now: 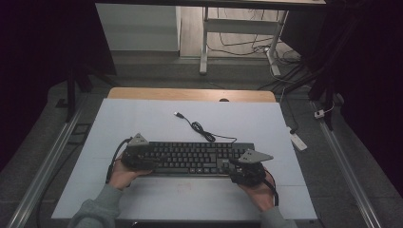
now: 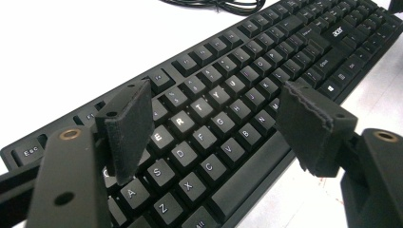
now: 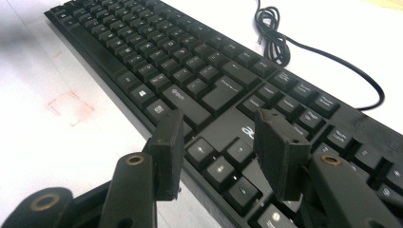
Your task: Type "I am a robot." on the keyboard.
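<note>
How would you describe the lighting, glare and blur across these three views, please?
High view: dim, with dark surroundings; the black plastic keyboard reads low in contrast on the pale table mat. Left gripper view: the mat is overexposed to plain white, keycaps catch glare, and the near fingers are soft. Right gripper view: the mat is likewise washed out and its upper-left corner is blurred.

The high view is dim with dark surroundings; both gripper views are overexposed, the white counter (image 2: pixel 85 42) glaring, near parts soft.
</note>
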A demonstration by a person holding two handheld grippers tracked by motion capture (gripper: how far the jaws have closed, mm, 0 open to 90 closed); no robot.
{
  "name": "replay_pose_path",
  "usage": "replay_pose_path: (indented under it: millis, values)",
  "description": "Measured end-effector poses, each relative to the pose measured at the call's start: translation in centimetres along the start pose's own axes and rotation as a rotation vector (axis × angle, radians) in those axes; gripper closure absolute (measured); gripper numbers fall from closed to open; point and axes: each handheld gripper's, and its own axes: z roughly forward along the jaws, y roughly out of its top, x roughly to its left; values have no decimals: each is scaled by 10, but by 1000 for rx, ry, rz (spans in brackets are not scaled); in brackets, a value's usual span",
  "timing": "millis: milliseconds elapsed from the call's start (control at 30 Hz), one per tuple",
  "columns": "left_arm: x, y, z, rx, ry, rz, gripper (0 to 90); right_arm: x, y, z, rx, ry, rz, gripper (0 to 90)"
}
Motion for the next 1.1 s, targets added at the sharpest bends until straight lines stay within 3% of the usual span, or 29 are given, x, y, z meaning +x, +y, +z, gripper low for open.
replay_pose_path:
  millis: [233,500,767,967,1100]
  values:
    - [0,1,5,-3,19,4,313,-2,-5,-1,-3,-9,1,531]
    - [-1,3,18,20,59,43,389,-3,-7,-2,-12,-15,2,529]
    - [-2,3,25,32,86,63,605,-5,-9,-5,0,-23,4,526]
    - [-2,4,28,24,78,57,868,-6,-10,-5,-2,-26,8,526]
    - [-4,5,34,40,77,73,891,-7,-11,-4,1,-26,8,526]
